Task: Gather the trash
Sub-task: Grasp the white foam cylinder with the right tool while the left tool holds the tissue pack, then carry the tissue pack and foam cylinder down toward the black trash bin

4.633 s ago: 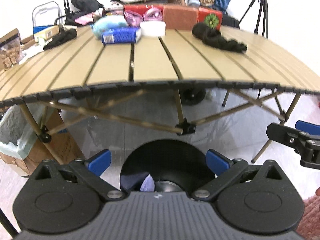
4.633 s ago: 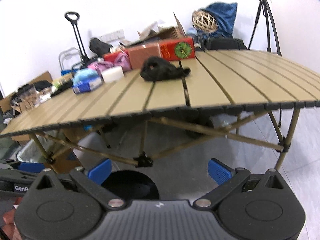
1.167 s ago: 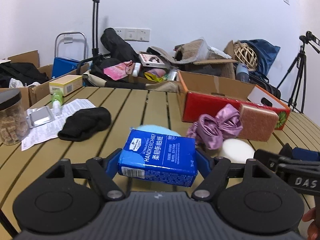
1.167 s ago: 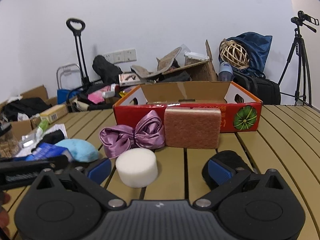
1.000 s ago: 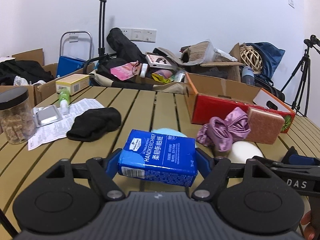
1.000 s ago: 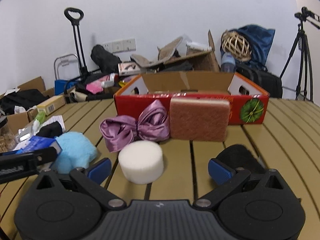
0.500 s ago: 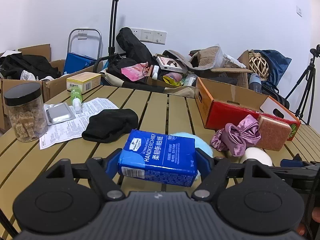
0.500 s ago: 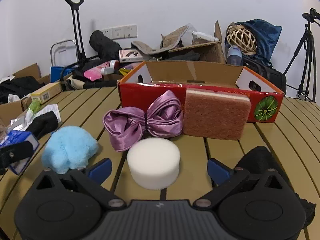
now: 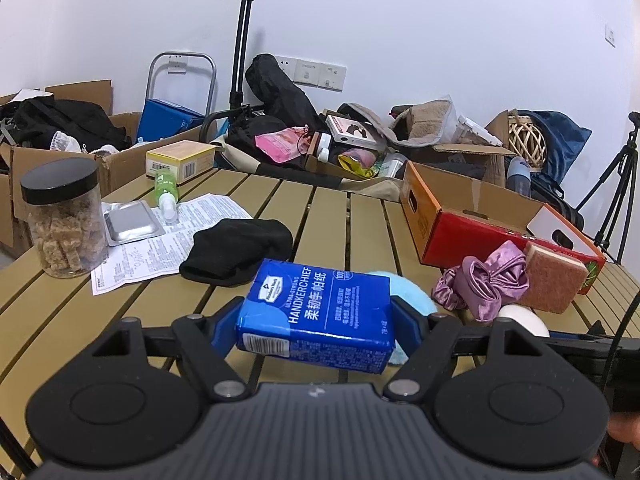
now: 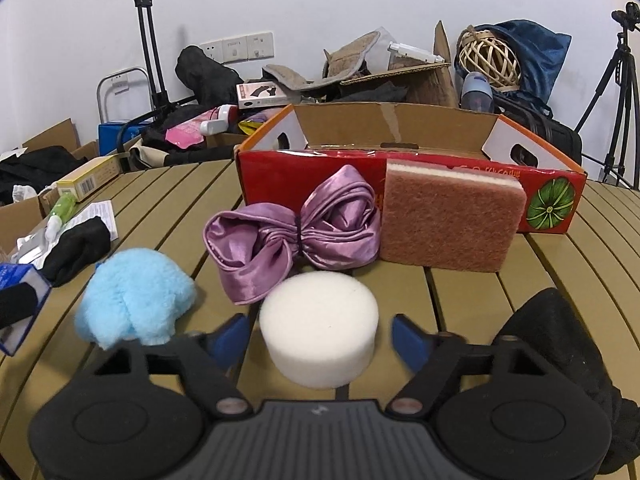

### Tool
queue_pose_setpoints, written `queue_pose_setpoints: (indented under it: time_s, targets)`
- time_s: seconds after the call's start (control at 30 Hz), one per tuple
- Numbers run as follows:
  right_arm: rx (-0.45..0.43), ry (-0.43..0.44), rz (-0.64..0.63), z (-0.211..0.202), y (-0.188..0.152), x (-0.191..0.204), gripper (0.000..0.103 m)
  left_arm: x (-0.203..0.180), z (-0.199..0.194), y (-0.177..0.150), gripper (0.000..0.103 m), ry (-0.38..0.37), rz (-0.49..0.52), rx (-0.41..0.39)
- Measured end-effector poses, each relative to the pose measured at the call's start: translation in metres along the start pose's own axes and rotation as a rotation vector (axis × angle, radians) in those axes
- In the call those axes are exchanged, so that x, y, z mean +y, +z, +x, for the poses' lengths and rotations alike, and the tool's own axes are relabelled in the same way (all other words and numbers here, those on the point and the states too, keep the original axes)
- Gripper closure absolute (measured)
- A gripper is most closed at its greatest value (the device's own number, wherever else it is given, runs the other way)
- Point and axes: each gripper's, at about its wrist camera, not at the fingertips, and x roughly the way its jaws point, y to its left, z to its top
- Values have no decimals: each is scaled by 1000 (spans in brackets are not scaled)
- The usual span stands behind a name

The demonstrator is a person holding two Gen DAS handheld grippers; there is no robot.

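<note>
The left tool is clamped on a blue handkerchief tissue pack; the right tool is spread wide around a white round foam sponge on the slatted tan counter.

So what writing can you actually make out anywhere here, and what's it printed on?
"ULTRA-STRONG HANDKERCHIEF": blue tissue pack clamped in the left gripper.
"柔韧手帕纸": same pack, under the English.
"100": same pack, top right corner; the small print and barcode are too small to read.
Paper sheet: dense print, too small.
Yellow box: barcode, unreadable.
Red box: gold lettering, mostly hidden behind the sponge.
</note>
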Motion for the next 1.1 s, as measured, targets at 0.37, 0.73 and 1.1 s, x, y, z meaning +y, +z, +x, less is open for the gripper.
queue_pose_setpoints:
  time_s: [0.37,0.73,1.1]
  targets:
    - [-12,36,50,-15,-3,-12,46,-3,-12,0,27,7,28,-13]
    - [-39,66,55,-55,-17,-20,47,-11,-33,-6,27,19,56,-10]
    - [-69,84,29,-106,-39,-29,47,-17,-67,-32,27,11,70,4]
